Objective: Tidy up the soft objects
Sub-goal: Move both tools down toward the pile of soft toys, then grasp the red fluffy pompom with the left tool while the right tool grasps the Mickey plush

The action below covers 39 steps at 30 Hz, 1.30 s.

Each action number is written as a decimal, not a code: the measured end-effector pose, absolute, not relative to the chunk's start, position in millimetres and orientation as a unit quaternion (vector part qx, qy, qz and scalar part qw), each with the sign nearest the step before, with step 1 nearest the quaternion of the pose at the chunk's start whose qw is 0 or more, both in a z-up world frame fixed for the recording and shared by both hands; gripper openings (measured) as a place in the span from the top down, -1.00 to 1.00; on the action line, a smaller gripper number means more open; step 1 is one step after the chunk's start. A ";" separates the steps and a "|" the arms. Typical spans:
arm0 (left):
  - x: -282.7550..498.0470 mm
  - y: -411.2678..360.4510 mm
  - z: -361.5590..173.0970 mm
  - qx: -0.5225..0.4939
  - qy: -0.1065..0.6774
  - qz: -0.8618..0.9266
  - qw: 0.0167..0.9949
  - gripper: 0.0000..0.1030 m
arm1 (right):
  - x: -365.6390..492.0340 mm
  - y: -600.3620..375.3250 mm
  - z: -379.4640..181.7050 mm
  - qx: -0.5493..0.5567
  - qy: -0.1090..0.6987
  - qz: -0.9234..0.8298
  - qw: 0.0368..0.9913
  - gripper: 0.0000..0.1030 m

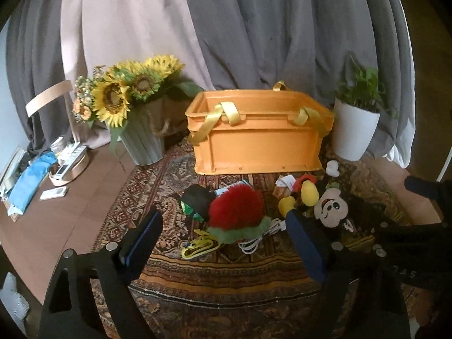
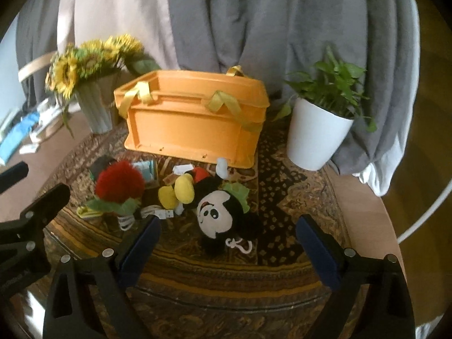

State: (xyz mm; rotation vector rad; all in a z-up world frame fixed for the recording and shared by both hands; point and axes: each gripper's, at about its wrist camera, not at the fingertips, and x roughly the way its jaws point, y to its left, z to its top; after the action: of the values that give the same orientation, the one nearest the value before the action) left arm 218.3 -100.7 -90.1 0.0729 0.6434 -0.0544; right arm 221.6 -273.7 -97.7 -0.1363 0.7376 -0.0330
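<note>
An orange crate [image 1: 254, 141] [image 2: 192, 130] with yellow ribbon handles stands on a patterned rug. In front of it lie a red and green fuzzy plush [image 1: 236, 212] [image 2: 118, 186] and a Mickey Mouse plush [image 1: 329, 207] [image 2: 214, 212] with yellow shoes. My left gripper [image 1: 223, 237] is open, just short of the red plush. My right gripper [image 2: 228, 243] is open, with the Mickey plush's head between its fingers' line. Both are empty.
A sunflower vase [image 1: 141, 141] [image 2: 96, 107] stands left of the crate, a white potted plant [image 1: 356, 130] [image 2: 316, 135] right. A white cable [image 1: 254, 243], a yellow strap [image 1: 197, 245] and small boxes lie among the plush toys. Clutter [image 1: 56, 169] sits far left.
</note>
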 end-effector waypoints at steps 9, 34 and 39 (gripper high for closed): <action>259.9 -107.1 -127.6 0.036 0.362 -0.032 0.931 -0.69 | 266.2 -272.9 -134.4 -0.105 0.399 -0.002 0.911 -0.66; 338.9 -109.8 -194.2 -0.019 0.457 -0.067 0.887 -0.02 | 327.4 -273.5 -188.1 -0.118 0.459 -0.009 0.880 -0.55; 342.4 -109.4 -201.4 -0.019 0.465 -0.066 0.883 0.21 | 331.4 -273.3 -193.3 -0.112 0.464 -0.008 0.879 -0.40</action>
State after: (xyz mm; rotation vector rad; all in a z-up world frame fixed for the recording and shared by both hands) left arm 342.4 -109.4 -201.4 -0.0393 0.9686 -0.1372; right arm 331.4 -273.3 -193.3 -0.2337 0.9671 -0.0170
